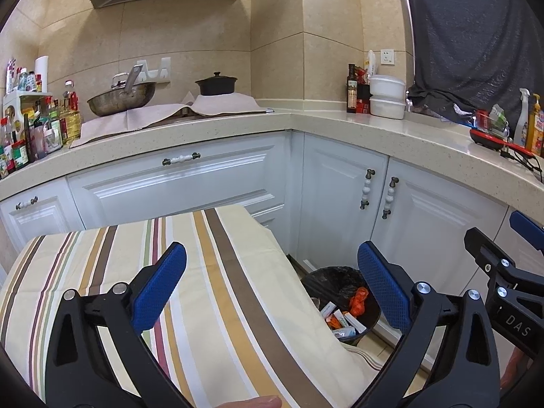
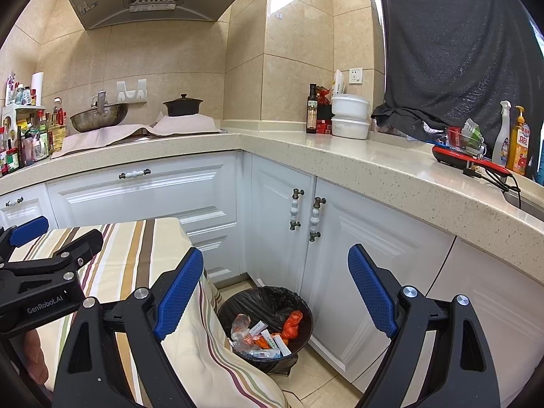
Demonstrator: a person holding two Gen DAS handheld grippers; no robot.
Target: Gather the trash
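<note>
Kitchen cabinets, white with beaded handles, wrap a corner behind the trash bin (image 2: 265, 326), which stands on the tiled floor just beside the draped edge of the striped cloth (image 1: 217, 272) covering the table. Inside its black liner lie small white boxes, an orange bag and crumpled plastic (the printing on the boxes is too small to read). From the right tool (image 2: 275, 292) the bin lies straight ahead and below, framed between its blue pads; from the left tool (image 1: 272, 285) it sits low and to the right, so the right hand seems the nearer one. Both tools stand spread wide with nothing between their jaws. No loose trash shows on the cloth, so collection looks largely done. Readable writing: "GenRobot.AI" on the left tool's body, "DAS" on the right's.
</note>
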